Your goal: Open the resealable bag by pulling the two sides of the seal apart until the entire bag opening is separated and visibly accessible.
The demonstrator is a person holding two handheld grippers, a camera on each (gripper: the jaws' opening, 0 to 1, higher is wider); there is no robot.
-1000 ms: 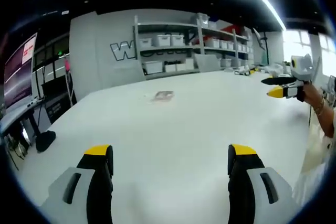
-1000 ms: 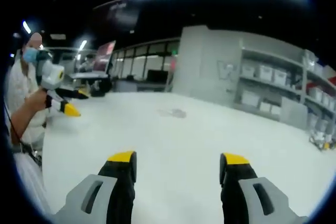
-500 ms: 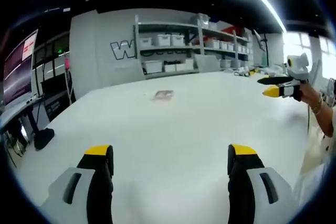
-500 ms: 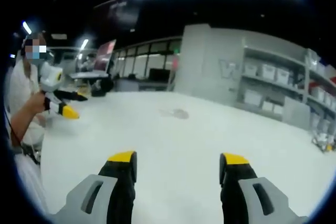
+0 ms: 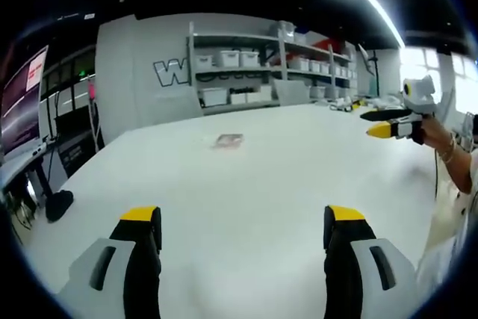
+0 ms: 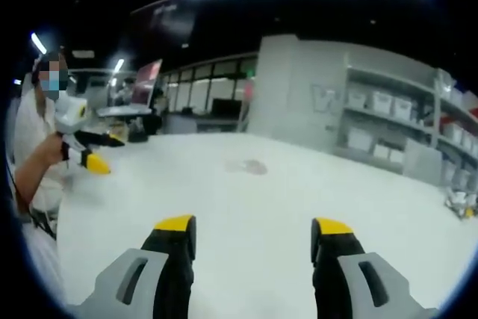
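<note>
From my left claw view the resealable bag sits far off on the worktop, too small to make out its seal. In my right claw view it is a blurred smudge. Shelf bins unreadable; person's arm cut off at the edge.

A broad white worktop spreads across both views. At its far edge, toward twelve o'clock, metal shelving carries white storage bins against a grey wall bearing a large letter W. A monitor glows at nine o'clock.
</note>
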